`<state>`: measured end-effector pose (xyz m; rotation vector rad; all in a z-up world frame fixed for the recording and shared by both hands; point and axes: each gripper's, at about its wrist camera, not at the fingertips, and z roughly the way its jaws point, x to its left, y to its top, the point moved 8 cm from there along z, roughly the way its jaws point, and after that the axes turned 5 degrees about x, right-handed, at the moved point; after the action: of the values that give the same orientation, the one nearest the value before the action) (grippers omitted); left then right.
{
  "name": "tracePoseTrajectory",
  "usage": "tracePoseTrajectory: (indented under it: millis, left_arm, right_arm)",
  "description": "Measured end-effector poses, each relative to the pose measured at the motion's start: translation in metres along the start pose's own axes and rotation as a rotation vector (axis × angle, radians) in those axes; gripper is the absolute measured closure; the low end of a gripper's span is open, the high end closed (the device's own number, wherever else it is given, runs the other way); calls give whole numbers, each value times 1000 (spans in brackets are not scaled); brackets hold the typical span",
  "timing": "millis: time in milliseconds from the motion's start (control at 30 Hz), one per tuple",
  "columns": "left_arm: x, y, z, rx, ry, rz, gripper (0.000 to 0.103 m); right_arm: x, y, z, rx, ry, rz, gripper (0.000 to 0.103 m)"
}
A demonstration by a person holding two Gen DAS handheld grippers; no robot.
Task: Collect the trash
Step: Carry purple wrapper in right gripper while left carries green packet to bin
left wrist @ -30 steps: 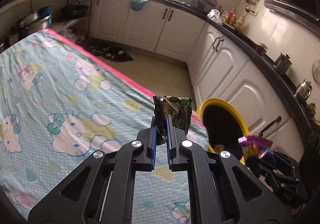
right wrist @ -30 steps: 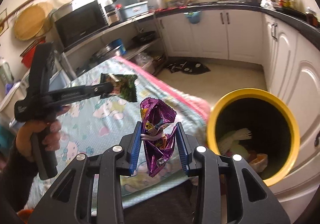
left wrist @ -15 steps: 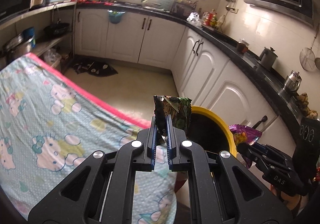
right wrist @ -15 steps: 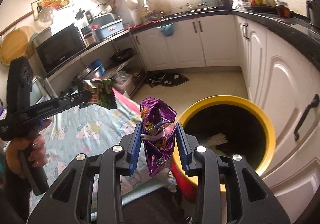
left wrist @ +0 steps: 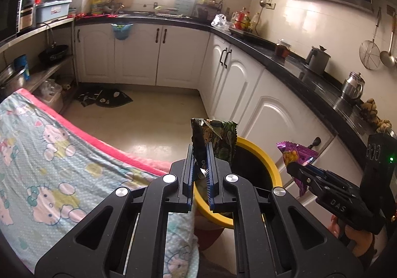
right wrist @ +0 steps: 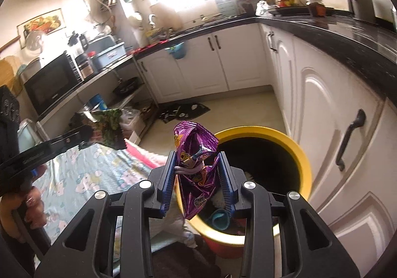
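Note:
My left gripper (left wrist: 200, 166) is shut on a green and black snack wrapper (left wrist: 218, 139) and holds it at the near rim of a yellow-rimmed trash bin (left wrist: 270, 168). My right gripper (right wrist: 197, 173) is shut on a purple snack wrapper (right wrist: 196, 168) and holds it over the bin's near left rim (right wrist: 301, 156). Some trash lies inside the bin. The right gripper with the purple wrapper (left wrist: 296, 156) shows at the right of the left wrist view. The left gripper with the green wrapper (right wrist: 106, 126) shows at the left of the right wrist view.
A table with a Hello Kitty cloth (left wrist: 49, 166) stands left of the bin. White cabinets (left wrist: 268, 119) under a black counter (right wrist: 347, 34) run behind and right of it. A dark mat (left wrist: 106, 98) lies on the tiled floor.
Both grippers have moved from over the table towards the bin, each holding its wrapper. The bin is now closer and more under the wrappers.

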<state>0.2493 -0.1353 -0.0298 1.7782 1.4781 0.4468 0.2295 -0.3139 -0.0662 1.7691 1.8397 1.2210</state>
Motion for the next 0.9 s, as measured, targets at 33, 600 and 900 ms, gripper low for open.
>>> tracePoseTrajectory:
  millis: [33,600,900]
  left_arm:
    - [-3,0,1,0,-1,3,98]
    - [-40,-11,43,46,-34,35,98]
    - [-47,-27,75,113,-38,40,98]
  right_arm:
    - [-5,0,1,-2,-12,5,71]
    - [-47,-10,20,10,-104,43,69]
    - [-64,-32,47,92,-125,69,67]
